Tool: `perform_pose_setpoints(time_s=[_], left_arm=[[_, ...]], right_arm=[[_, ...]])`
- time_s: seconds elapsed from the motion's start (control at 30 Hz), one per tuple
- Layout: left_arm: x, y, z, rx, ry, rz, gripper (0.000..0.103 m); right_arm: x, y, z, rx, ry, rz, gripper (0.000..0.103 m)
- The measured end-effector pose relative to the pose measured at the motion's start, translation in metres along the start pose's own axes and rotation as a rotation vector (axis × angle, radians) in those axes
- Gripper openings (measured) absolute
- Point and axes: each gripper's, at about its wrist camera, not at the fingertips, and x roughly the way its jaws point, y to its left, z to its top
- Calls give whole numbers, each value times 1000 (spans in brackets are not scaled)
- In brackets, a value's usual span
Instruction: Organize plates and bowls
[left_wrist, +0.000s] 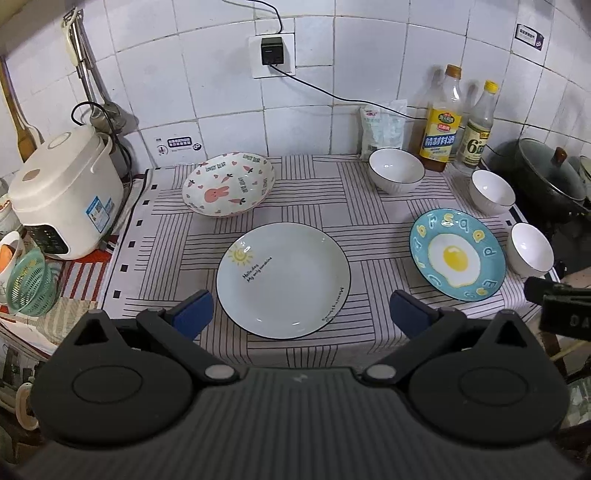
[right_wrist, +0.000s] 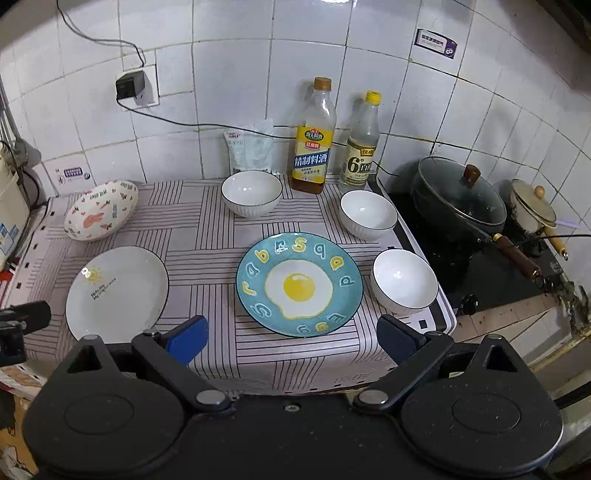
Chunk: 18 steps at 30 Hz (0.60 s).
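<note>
Left gripper (left_wrist: 301, 312) wide open before sun plate (left_wrist: 283, 280), right gripper (right_wrist: 293, 338) wide open before egg plate (right_wrist: 299, 284), both held nothing

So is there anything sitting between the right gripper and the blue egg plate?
Nothing visible. The open right gripper hangs just short of the egg plate, with only bare striped cloth between them; the nearest white bowl sits off to the plate's right.

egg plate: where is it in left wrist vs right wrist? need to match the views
Left wrist: the egg plate lies right of centre, beyond the right-hand blue finger of the left tongs.
Right wrist: the same plate sits at centre, straight ahead of the open right tongs.
Shared landmark: the yellow-label bottle against the tiled wall behind it.
</note>
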Motion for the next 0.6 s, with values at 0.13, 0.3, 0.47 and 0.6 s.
perform_pose_setpoints(time_s=[0.13,0.3,0.47,0.6], left_arm=[[0,0,0,10,-1,-16,103],[2,-4,-3,25,15,-39,103],[9,0,-3,21,35,-60,102],[23,16,0,-12,59,-78,100]], right_arm=[[2,0,2,-6,3,9,99],[6,1,-1,-32,1,24,99],[14,2,-7,-31,-70,139,99],[28,11,-11,-75,-134,289,99]])
